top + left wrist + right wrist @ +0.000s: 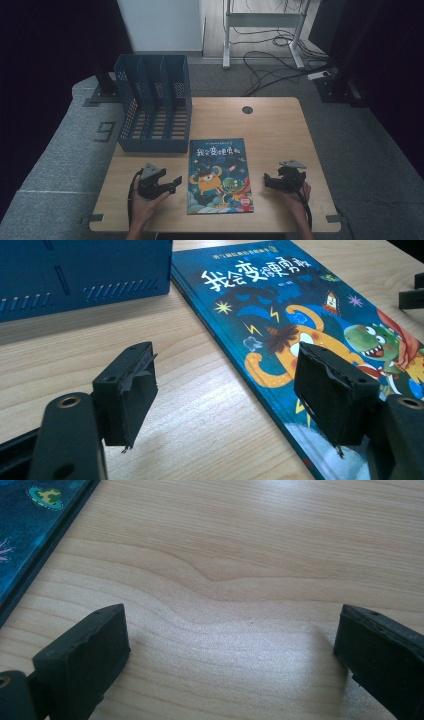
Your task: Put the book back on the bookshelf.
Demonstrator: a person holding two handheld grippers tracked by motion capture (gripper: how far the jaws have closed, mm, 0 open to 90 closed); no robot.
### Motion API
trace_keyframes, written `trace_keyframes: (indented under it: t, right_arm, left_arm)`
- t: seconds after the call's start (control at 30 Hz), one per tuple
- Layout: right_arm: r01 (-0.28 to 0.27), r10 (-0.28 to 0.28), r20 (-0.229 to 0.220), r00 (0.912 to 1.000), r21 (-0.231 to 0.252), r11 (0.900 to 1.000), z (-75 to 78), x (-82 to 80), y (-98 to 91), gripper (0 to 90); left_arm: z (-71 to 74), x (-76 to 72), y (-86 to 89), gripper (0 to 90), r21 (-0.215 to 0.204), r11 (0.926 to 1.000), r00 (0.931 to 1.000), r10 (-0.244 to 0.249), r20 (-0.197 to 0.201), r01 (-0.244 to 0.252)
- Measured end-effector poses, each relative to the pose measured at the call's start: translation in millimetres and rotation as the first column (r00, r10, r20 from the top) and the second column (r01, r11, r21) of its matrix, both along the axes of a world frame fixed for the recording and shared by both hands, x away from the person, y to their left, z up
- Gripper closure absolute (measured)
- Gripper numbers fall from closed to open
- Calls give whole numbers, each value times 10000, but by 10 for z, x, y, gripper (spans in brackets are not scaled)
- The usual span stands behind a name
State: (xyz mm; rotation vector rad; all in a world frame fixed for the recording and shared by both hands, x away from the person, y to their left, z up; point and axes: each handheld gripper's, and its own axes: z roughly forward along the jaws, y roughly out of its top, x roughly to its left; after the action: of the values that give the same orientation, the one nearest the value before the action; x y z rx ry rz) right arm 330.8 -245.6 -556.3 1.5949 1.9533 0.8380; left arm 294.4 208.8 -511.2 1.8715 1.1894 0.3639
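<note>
— Blue picture book [220, 176] lying flat on the wooden table [280, 125], right between the two claws. Cover up, with an orange monster and a green dinosaur on it.

— And the left claw [170, 184]?

— Held low over the table, just beside the book's left edge. Wide open, nothing between the jaws. Pointing toward the book. Seen from the left claw's own camera, one black jaw over bare wood, the other over the book's near corner.

— Touching the book?

— Hard to tell from here. Very close, though.

— And the right claw [270, 181]?

— Just off the book's right edge, also pointing toward it. Jaws spread wide, only bare wood between them. Book edge off to the far left in the right claw's own view, a little way from the jaws.

— Anything else near?

— Dark blue file rack [155, 102] with three slots, standing past the left claw, at the back left of the table. Rack's front corner close to the book's top left corner.
</note>
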Motion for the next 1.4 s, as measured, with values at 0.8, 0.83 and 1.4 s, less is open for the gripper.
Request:
trace_keyframes:
  t: [0.8,0.83,1.4]
  right_arm:
    - [391,-392,57,9992,61,9992,20,-25,-65,80]
    - [477,-477,13,9989,193,9987,27,-27,-74,82]
    - [701,-764,590,9953,1031,9922,156,-61,-139,114]
  left_arm:
    - [-43,79,6,228,-80,9999,9977,81,-668,-87]
    - [-42,76,14,230,-59,9999,9979,101,-641,-105]
    - [-56,82,19,235,126,9995,9980,299,-563,-292]
